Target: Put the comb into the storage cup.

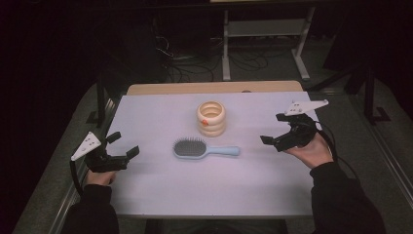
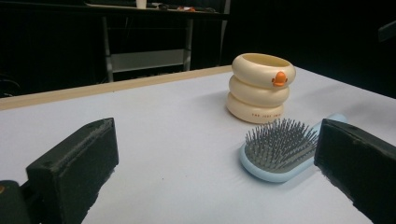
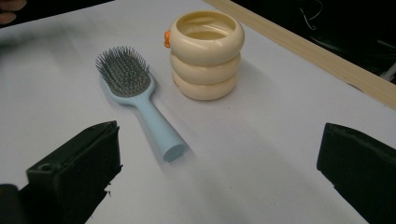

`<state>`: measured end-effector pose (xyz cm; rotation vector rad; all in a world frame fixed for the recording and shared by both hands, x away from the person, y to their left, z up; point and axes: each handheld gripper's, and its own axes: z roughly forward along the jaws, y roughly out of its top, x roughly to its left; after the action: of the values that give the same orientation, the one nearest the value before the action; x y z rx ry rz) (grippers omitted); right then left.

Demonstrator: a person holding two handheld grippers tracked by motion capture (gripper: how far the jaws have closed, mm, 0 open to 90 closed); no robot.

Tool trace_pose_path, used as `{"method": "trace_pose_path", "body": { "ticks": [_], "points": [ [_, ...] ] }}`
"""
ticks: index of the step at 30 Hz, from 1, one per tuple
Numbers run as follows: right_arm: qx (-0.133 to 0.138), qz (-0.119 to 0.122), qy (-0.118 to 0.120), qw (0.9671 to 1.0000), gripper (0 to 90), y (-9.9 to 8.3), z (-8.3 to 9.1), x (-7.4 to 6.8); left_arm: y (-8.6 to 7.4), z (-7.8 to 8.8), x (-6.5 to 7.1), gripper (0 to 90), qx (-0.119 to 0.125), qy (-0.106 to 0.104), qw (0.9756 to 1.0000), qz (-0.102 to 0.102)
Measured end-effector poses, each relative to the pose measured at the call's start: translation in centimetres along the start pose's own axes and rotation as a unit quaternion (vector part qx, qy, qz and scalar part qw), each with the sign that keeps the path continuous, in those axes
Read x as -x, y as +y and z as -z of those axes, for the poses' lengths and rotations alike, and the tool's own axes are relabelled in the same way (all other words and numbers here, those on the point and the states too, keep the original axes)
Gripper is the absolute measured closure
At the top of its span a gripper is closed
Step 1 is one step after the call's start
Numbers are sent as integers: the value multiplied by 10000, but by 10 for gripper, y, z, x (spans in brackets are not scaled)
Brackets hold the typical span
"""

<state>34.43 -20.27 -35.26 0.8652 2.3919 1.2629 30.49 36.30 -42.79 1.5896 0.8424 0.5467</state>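
A light blue hairbrush (image 1: 204,149) lies bristles up in the middle of the white table, handle toward the right. Behind it stands a cream cup (image 1: 211,118) shaped like stacked rings, with a small orange mark. My left gripper (image 1: 122,145) is open near the table's left edge, aimed at the brush head (image 2: 280,149) and the cup (image 2: 260,87). My right gripper (image 1: 272,128) is open at the right, held above the table. It looks at the brush handle (image 3: 161,128) and the cup (image 3: 207,53). Neither gripper holds anything.
The white table top (image 1: 160,183) ends in a wooden strip (image 1: 214,87) at the far side. Beyond it, in the dark, stand a metal shelf frame (image 1: 265,34) and loose cables (image 1: 195,63) on the floor.
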Motion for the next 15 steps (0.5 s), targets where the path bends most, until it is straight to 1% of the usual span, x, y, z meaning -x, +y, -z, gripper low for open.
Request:
{"method": "trace_pose_path", "body": {
  "ticks": [4, 6, 15],
  "points": [
    [-56, 53, 50, 10000, 0, 5, -4, -1, 0, 0, 0, 0, 10, 4, 10000, 17],
    [-137, 133, 99, 9998, 0, 10, -9, -3, 0, 0, 0, 0, 15, 4, 10000, 21],
    [-264, 234, 177, 9992, 0, 18, -22, -4, 0, -1, -1, 0, 2, -25, 10000, 22]
  ]
}}
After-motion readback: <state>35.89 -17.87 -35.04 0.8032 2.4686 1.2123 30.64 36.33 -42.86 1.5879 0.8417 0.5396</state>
